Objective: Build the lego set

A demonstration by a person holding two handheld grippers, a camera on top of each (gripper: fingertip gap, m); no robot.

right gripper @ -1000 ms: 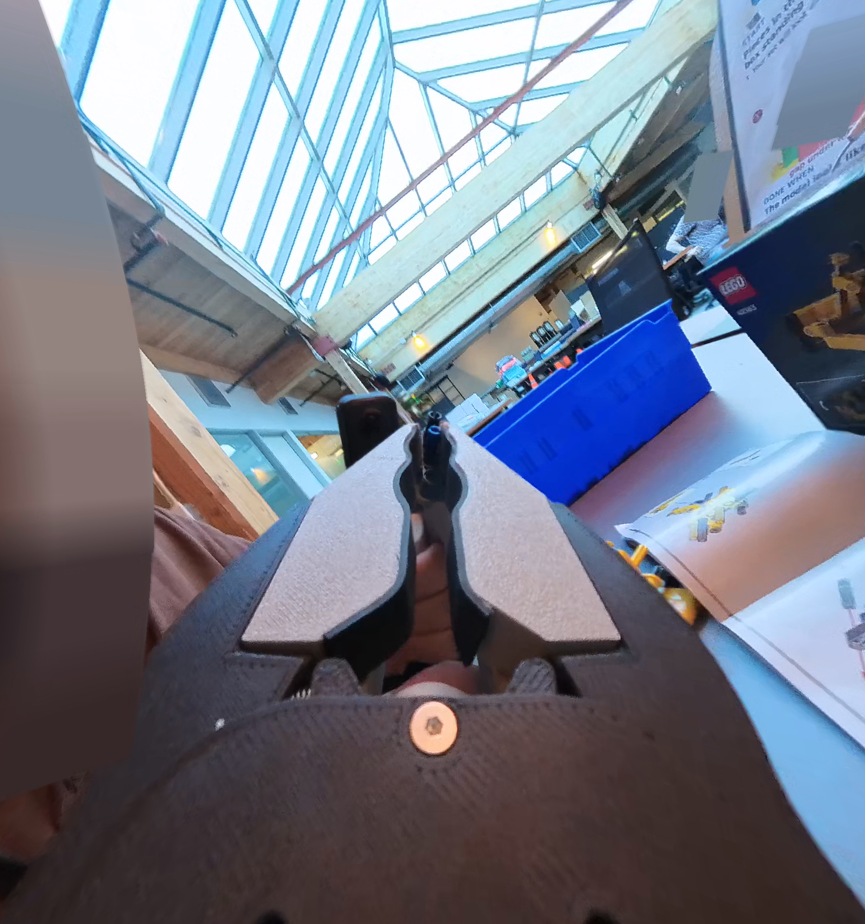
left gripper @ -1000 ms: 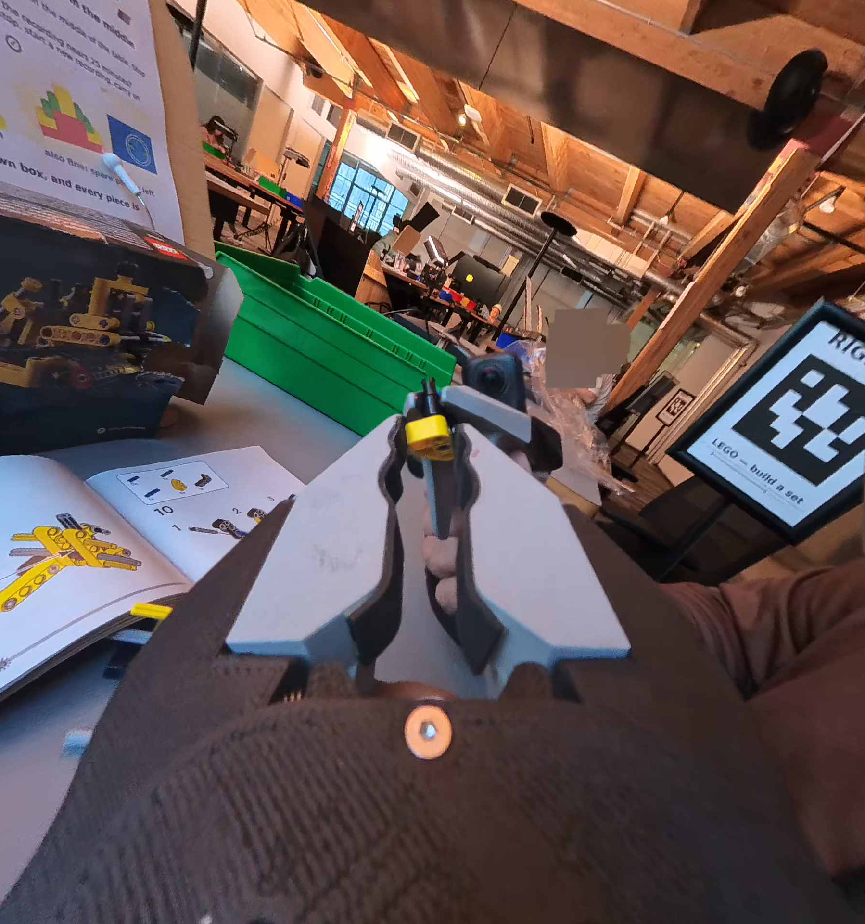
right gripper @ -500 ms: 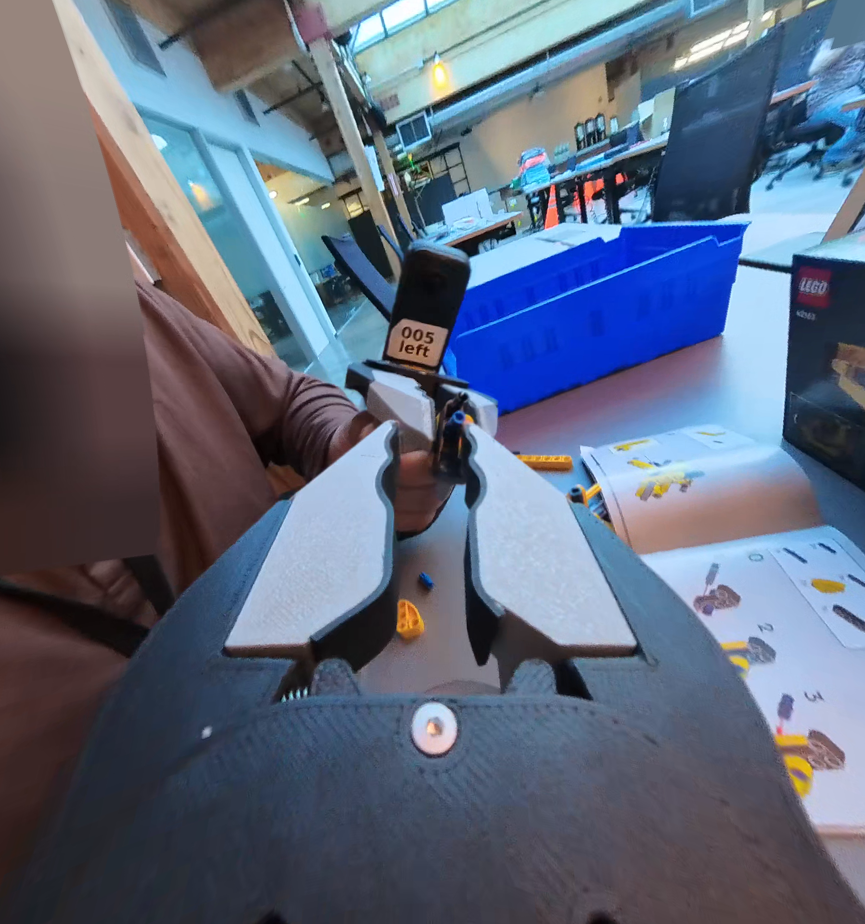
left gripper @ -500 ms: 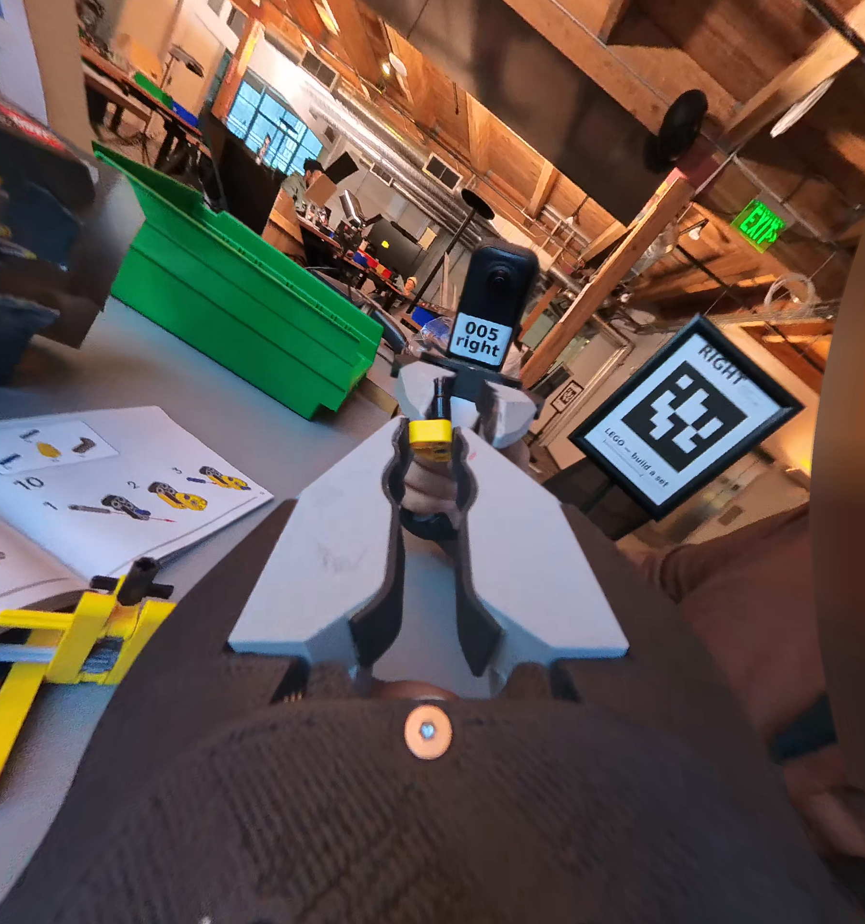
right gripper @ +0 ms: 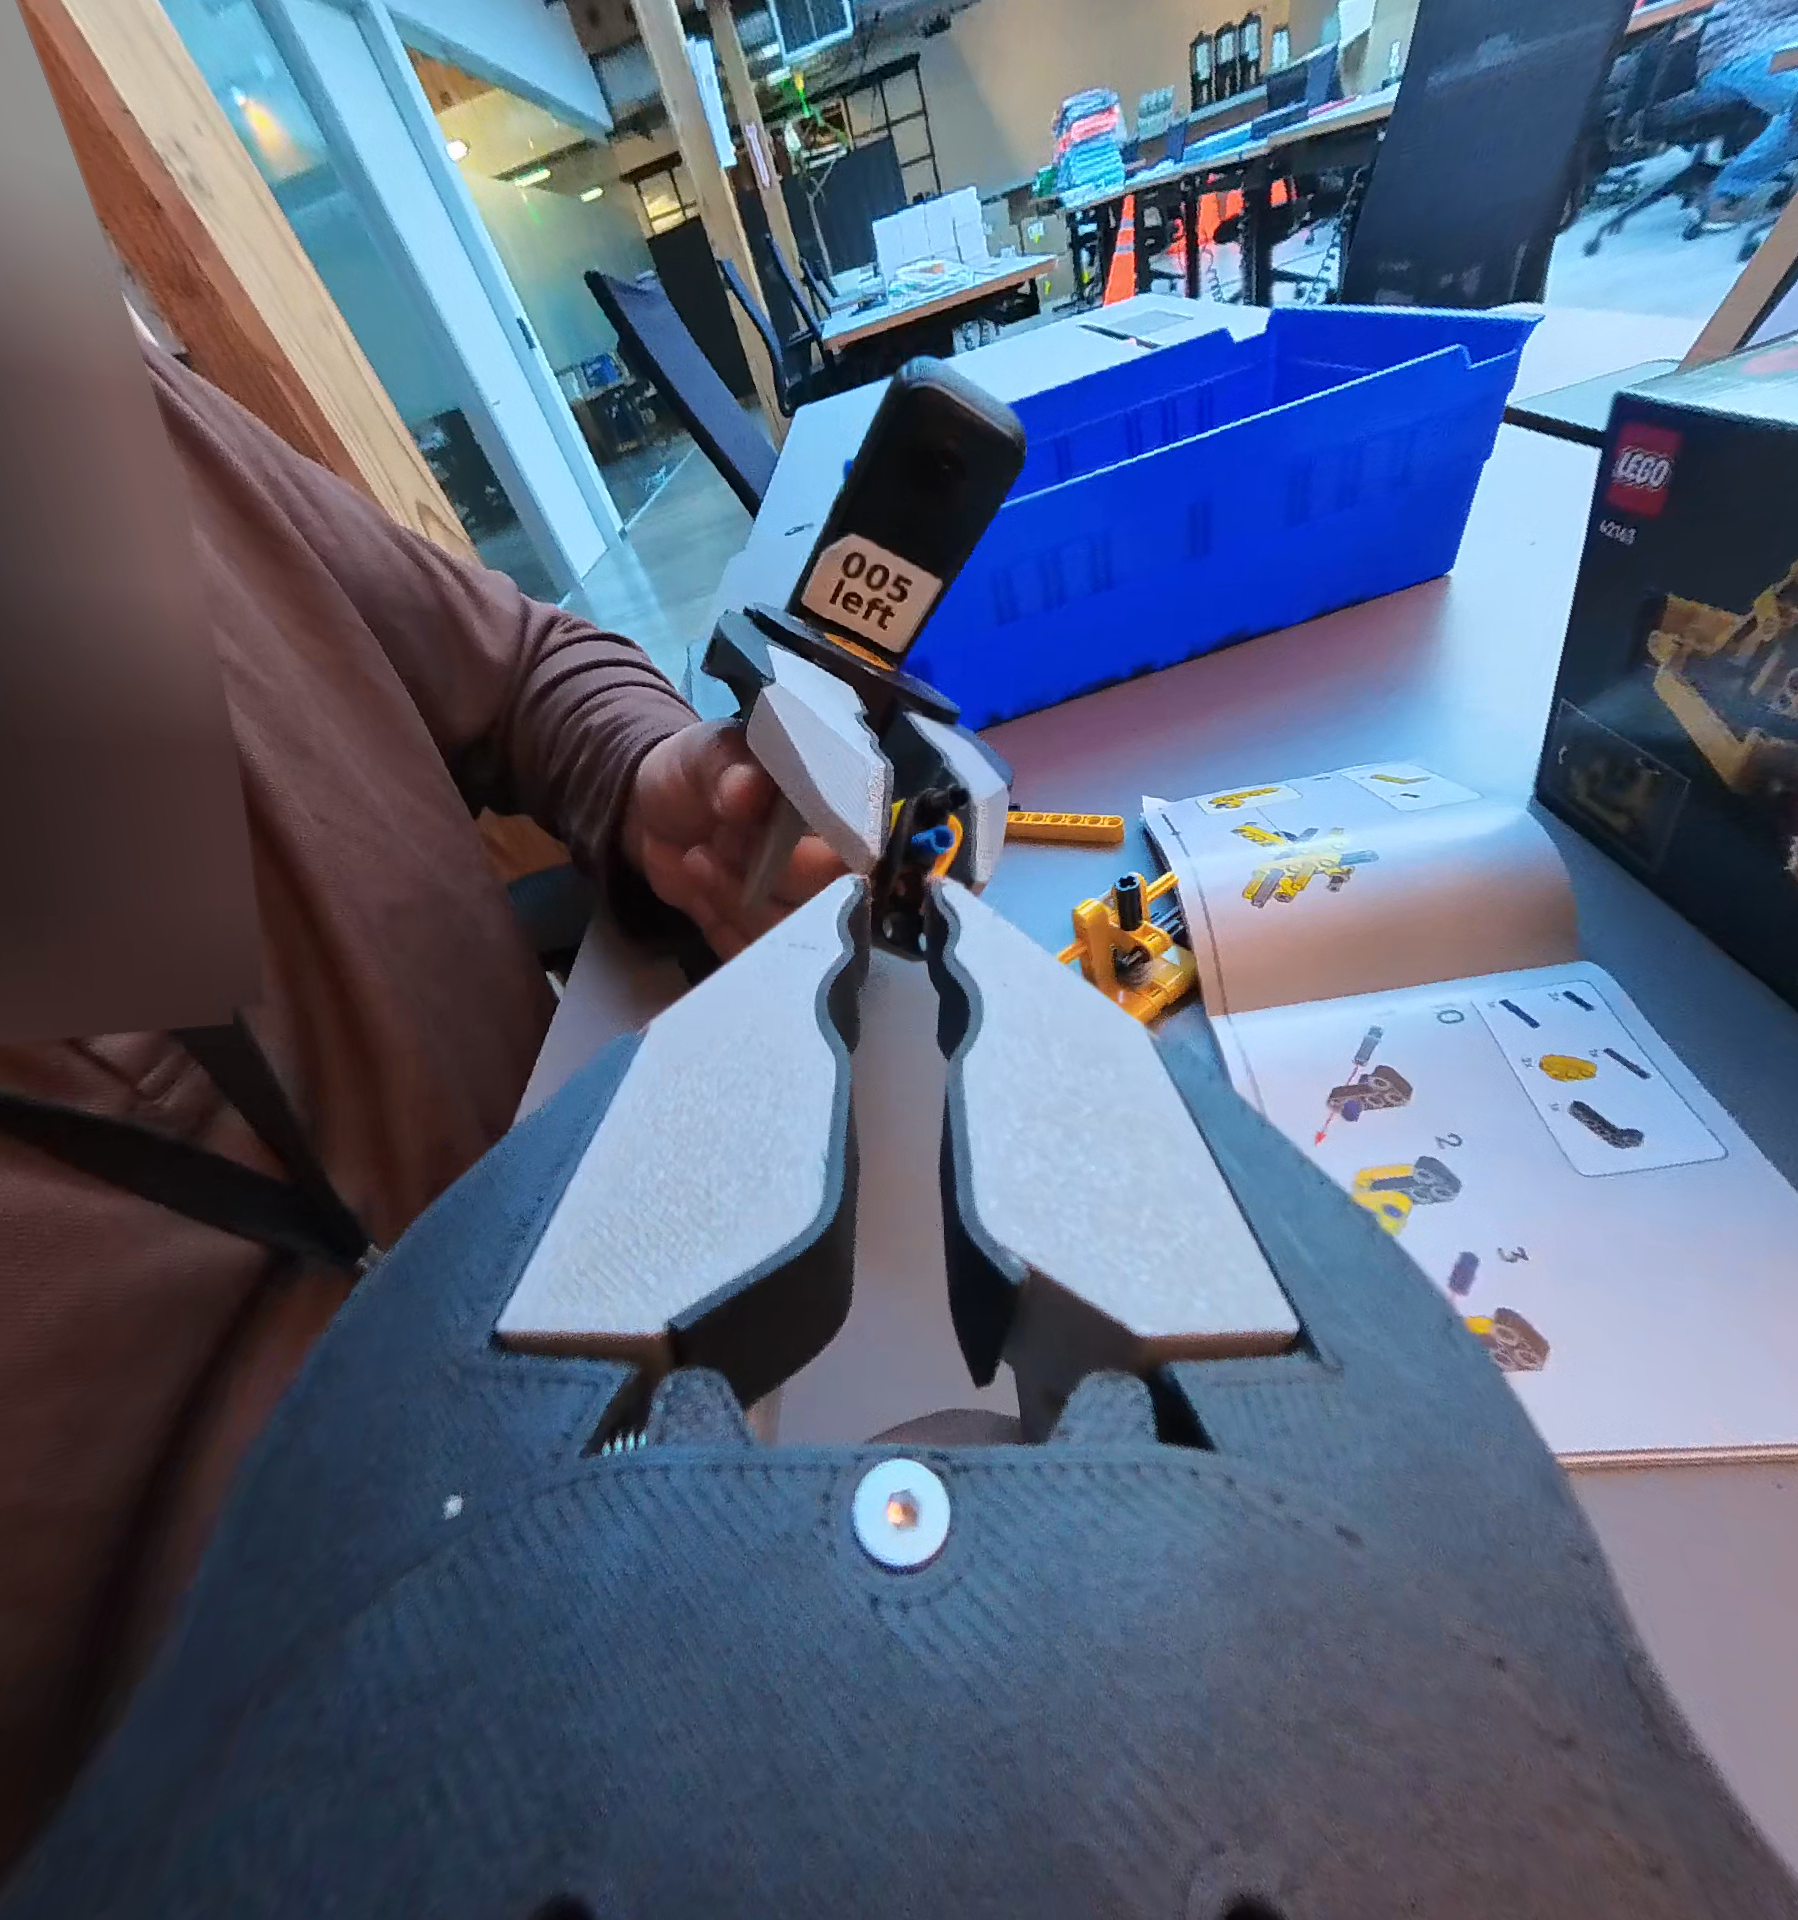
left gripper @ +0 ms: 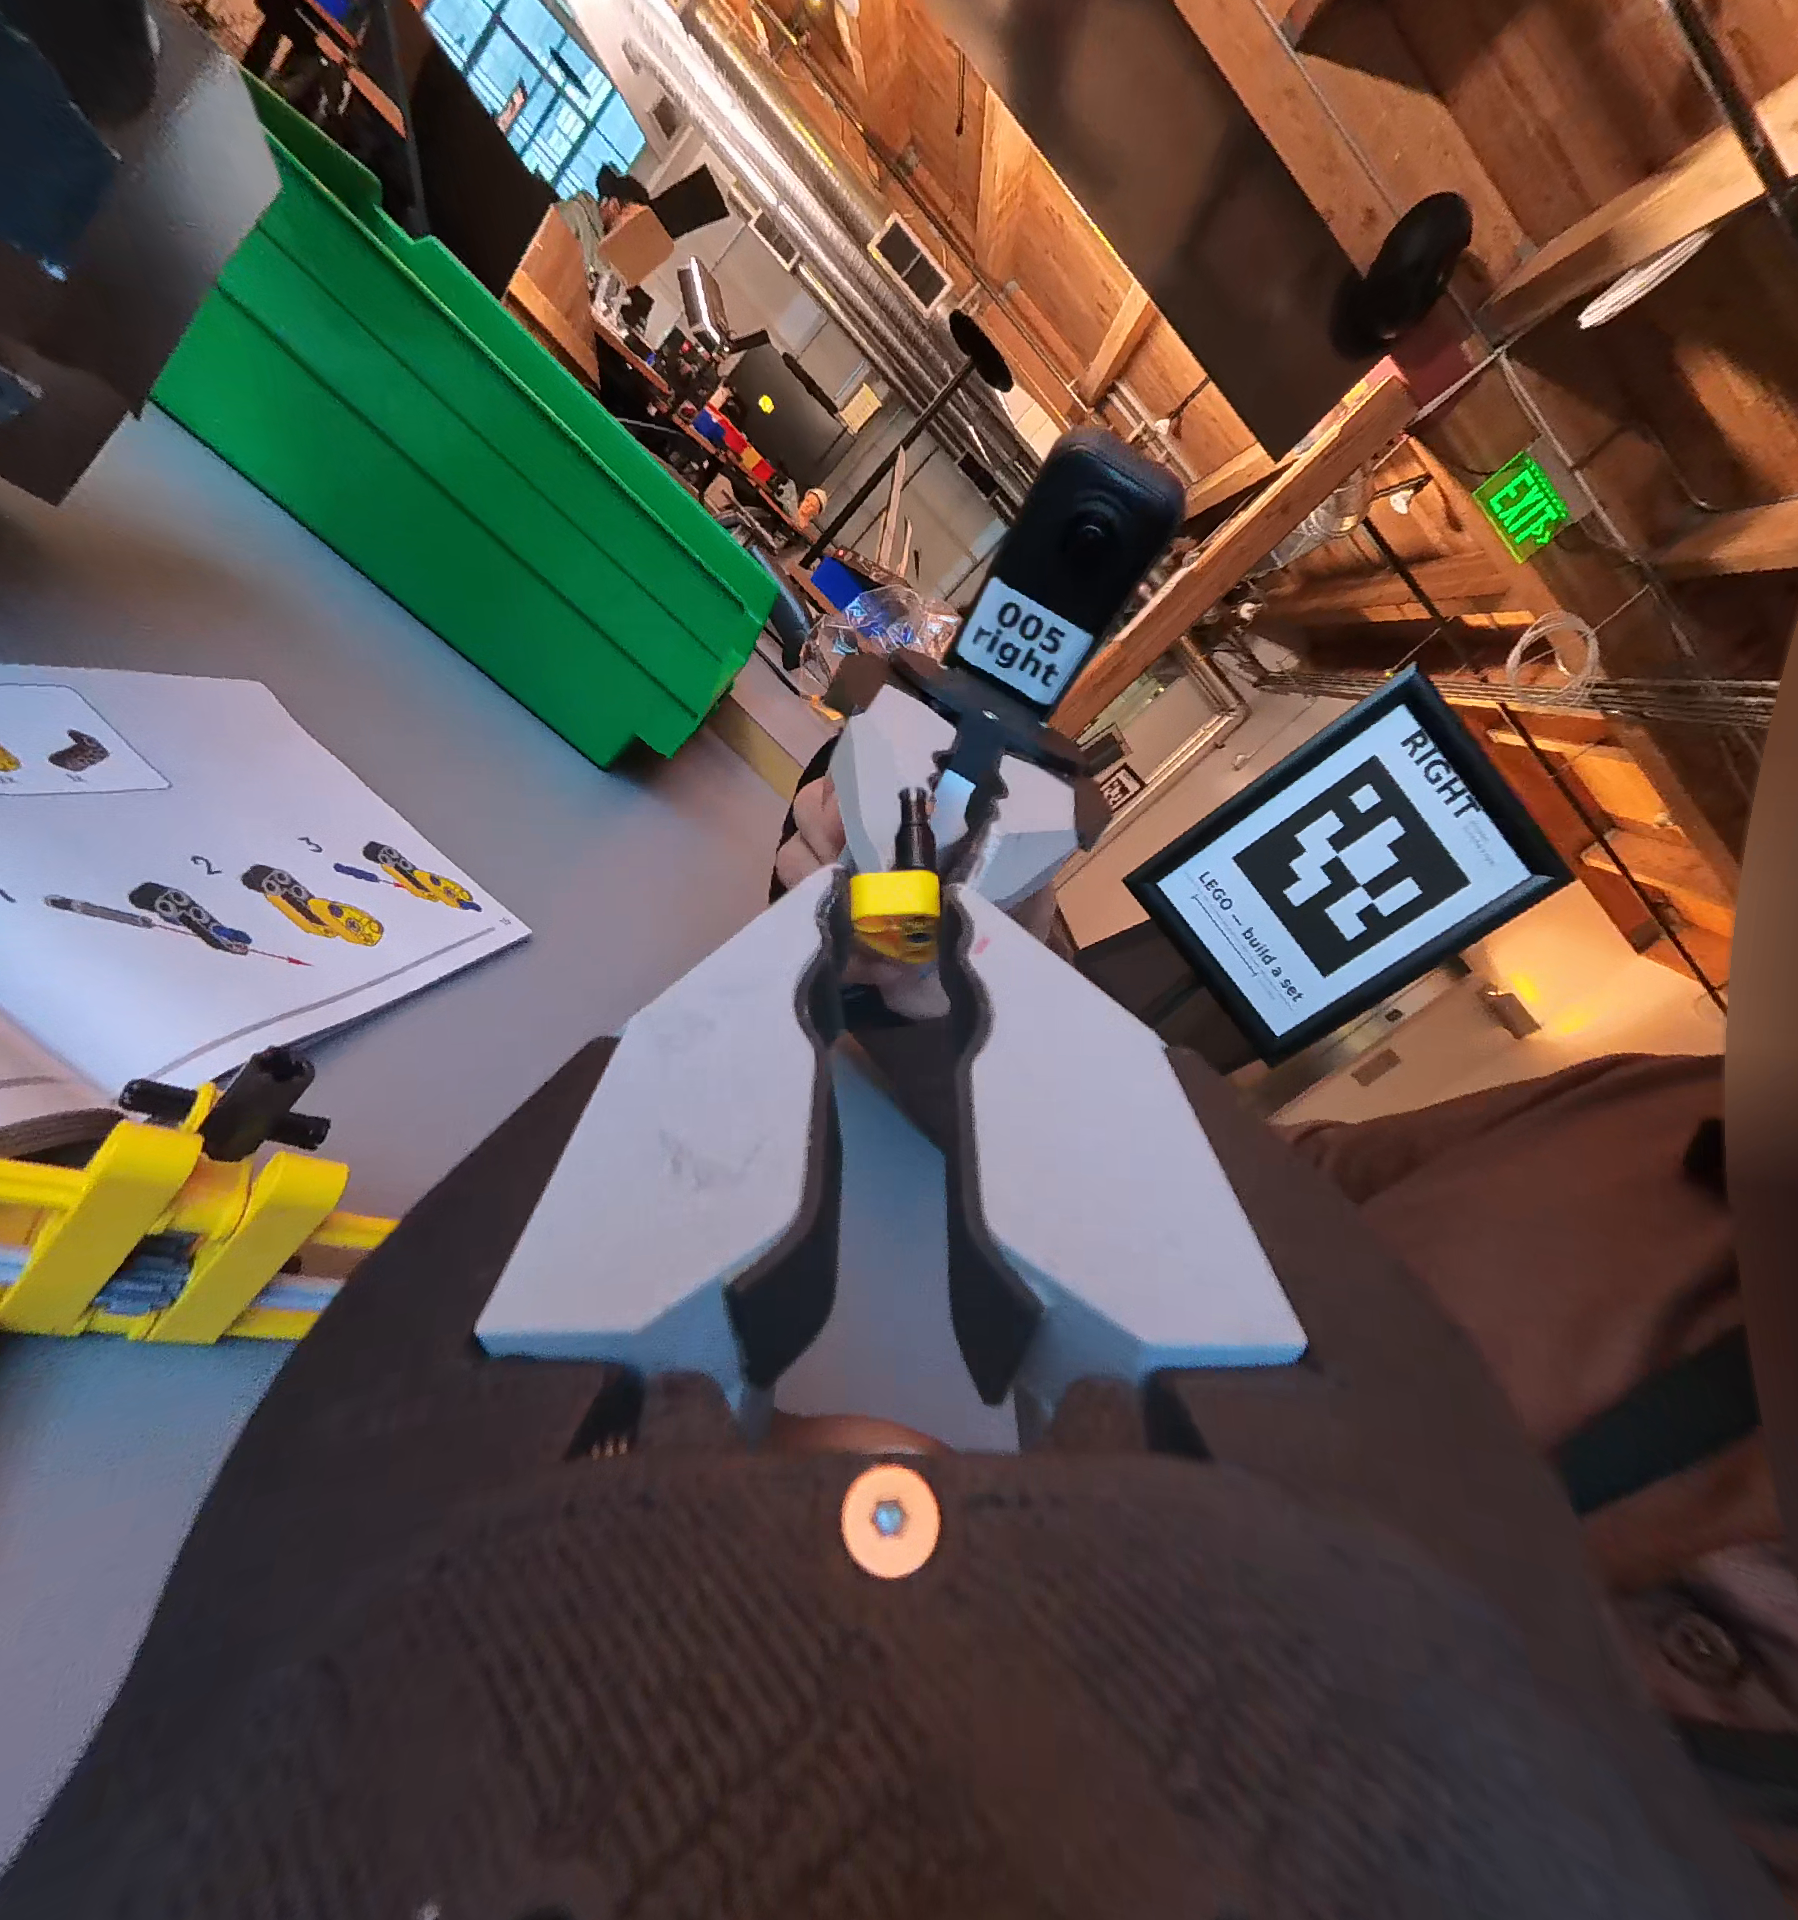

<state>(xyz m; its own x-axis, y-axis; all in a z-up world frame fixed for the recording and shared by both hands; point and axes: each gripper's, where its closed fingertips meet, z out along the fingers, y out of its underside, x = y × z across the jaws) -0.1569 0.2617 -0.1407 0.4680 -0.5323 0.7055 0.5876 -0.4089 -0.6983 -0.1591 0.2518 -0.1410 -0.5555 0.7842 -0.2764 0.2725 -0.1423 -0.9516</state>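
My left gripper [left gripper: 890, 920] is shut on a small yellow Lego piece [left gripper: 893, 896] with a black pin [left gripper: 914, 821] sticking out of its far end. My right gripper [right gripper: 897, 920] is shut on a black Lego piece [right gripper: 903, 883] that carries a blue pin [right gripper: 933, 837]. The two grippers face each other tip to tip above the table's near edge, and the held pieces meet between them. The right gripper also shows in the left wrist view [left gripper: 926, 836]. The left gripper also shows in the right wrist view [right gripper: 921, 844]. How far the pieces are joined is hidden by the fingers.
An open instruction booklet [right gripper: 1497, 1143] [left gripper: 199, 831] lies on the grey table. A yellow partial build [left gripper: 147, 1226] [right gripper: 1134, 935] sits by it. There is also a loose yellow beam [right gripper: 1066, 826], a green bin [left gripper: 438, 457], a blue bin [right gripper: 1238, 520], a Lego box [right gripper: 1726, 675] and a framed marker sign [left gripper: 1342, 883]. My two grippers' fingertips are within a few centimetres of each other.
Both grippers have tilted down toward the table and come closer, tip to tip. The yellow piece and the black piece stay gripped throughout.
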